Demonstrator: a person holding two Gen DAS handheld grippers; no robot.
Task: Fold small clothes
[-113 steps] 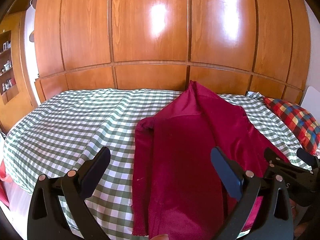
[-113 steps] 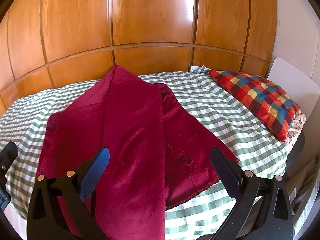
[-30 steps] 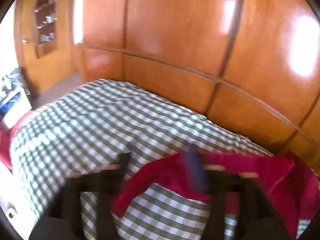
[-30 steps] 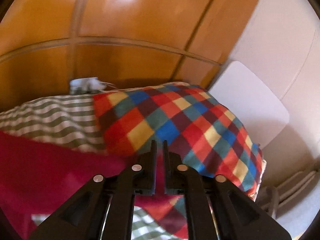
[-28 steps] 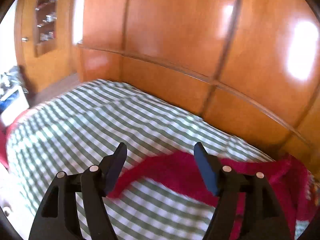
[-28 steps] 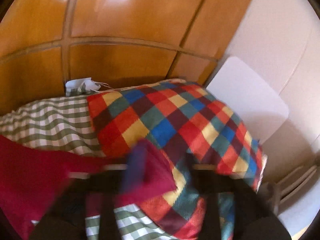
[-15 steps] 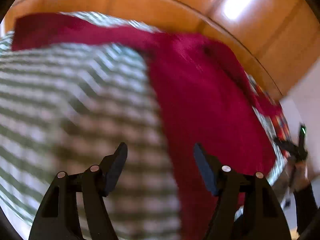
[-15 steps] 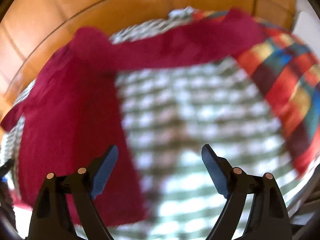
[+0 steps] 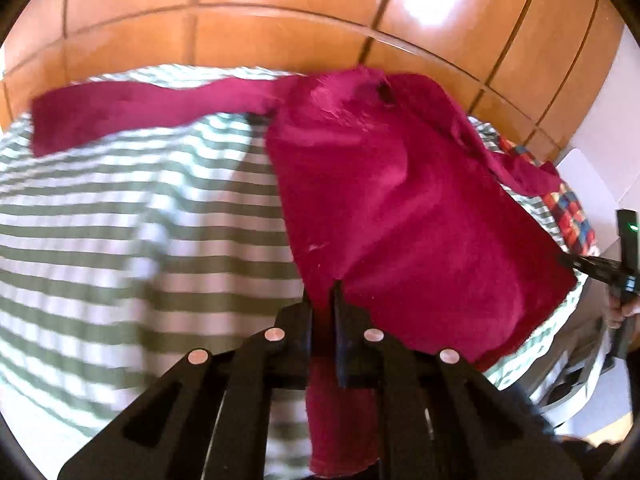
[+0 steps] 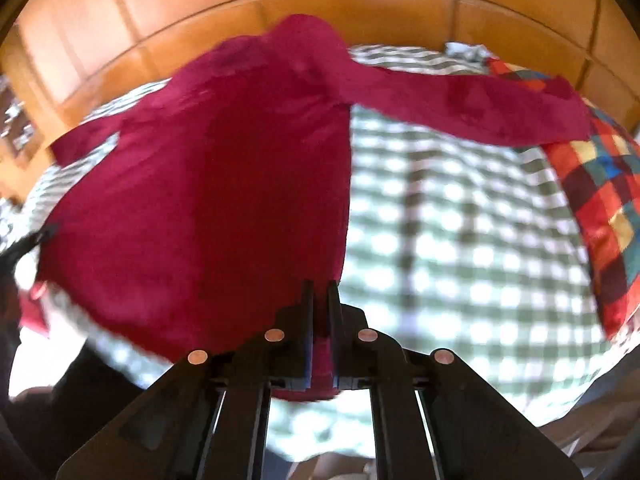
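A crimson long-sleeved garment (image 9: 400,208) lies spread on the green-and-white checked bedcover (image 9: 120,240), one sleeve (image 9: 132,108) stretched to the left. My left gripper (image 9: 322,300) is shut on the garment's near hem at its left corner, and cloth hangs below the jaws. In the right wrist view the same garment (image 10: 224,184) fills the left half, with its other sleeve (image 10: 472,104) reaching onto the pillow. My right gripper (image 10: 319,292) is shut on the hem at the garment's right corner. The right gripper (image 9: 612,268) also shows at the far right of the left wrist view.
A multicoloured checked pillow (image 10: 600,208) lies at the right end of the bed. Wooden wardrobe panels (image 9: 320,20) stand behind the bed. A white board (image 9: 588,176) leans by the pillow. Bare bedcover (image 10: 460,240) lies between garment and pillow.
Both grippers dropped from the sleeve ends to the near hem, tilted downward, and went from open to shut on the cloth. The sleeves now lie spread outward.
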